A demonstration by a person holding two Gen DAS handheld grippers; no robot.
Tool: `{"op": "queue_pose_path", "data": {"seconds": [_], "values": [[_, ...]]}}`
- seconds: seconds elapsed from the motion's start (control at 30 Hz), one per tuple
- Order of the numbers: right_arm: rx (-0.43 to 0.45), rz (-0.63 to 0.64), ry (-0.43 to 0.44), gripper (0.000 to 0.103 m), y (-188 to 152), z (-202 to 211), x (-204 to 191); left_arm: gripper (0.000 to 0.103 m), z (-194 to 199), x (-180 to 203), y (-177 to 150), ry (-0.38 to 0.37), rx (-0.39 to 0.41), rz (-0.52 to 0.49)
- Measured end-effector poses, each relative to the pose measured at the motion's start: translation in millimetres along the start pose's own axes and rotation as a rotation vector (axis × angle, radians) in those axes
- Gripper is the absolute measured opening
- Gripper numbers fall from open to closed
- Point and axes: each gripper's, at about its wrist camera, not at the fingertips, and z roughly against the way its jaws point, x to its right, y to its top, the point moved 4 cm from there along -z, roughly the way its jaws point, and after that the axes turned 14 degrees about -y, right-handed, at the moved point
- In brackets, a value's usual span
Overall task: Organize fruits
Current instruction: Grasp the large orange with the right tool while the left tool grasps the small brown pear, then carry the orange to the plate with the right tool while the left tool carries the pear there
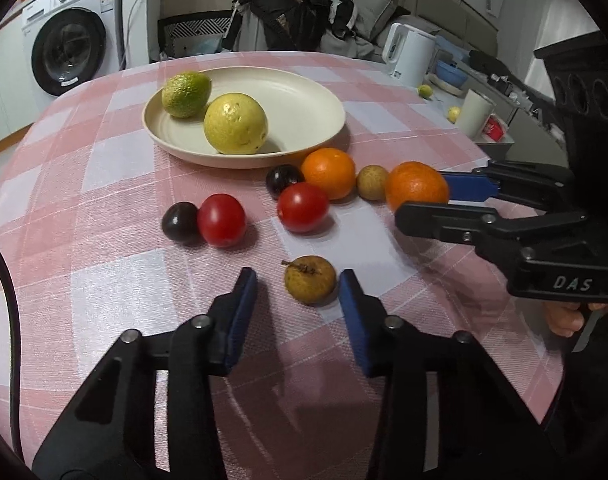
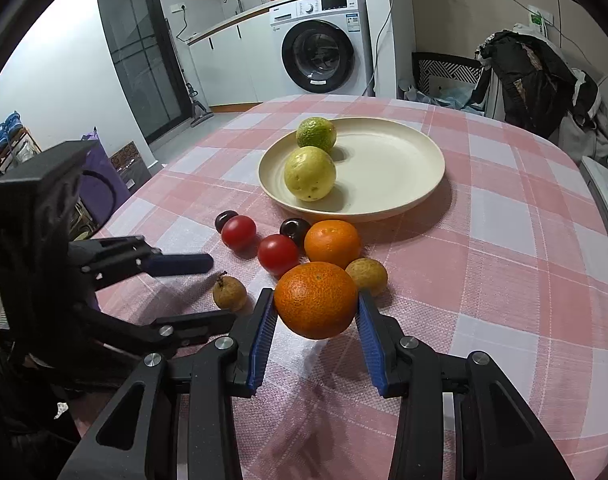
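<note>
1. Left gripper (image 1: 297, 286) straddles a brown longan (image 1: 310, 285); right pad touches it, left pad stands just apart, not yet clamped.
2. Right gripper (image 2: 315, 307) grasps an orange (image 2: 316, 300), lifted off the checked cloth (image 2: 504, 280).
3. Plate (image 2: 404, 168), 12 o'clock: only two green-yellow fruits (image 2: 310, 174) in.
4. Tomatoes (image 1: 221, 220), dark plums (image 1: 179, 222), second orange (image 1: 328, 173), another longan (image 1: 372, 182) all remain outside. Early stage.

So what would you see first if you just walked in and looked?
Probably the bright orange squeezed in the right gripper, close to the camera. Next, the cream plate further back on the pink checked tablecloth, holding a green fruit and a yellow one.
</note>
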Motion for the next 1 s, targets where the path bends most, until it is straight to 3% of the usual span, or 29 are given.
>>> {"op": "queue_pose_path", "data": {"seconds": [0.13, 0.47, 1.0], "values": [[0.000, -0.001, 0.000, 0.041, -1, 0, 0, 0.024, -2, 4, -1, -0.015, -0.010, -0.013], [0.001, 0.001, 0.000, 0.041, -2, 0, 0, 0.024, 4, 10, 1, -0.019, 0.018, -0.028], [0.056, -0.023, -0.018, 0.041, 3, 9, 3, 0.024, 51, 11, 19, 0.060, 0.200, -0.049]]}}
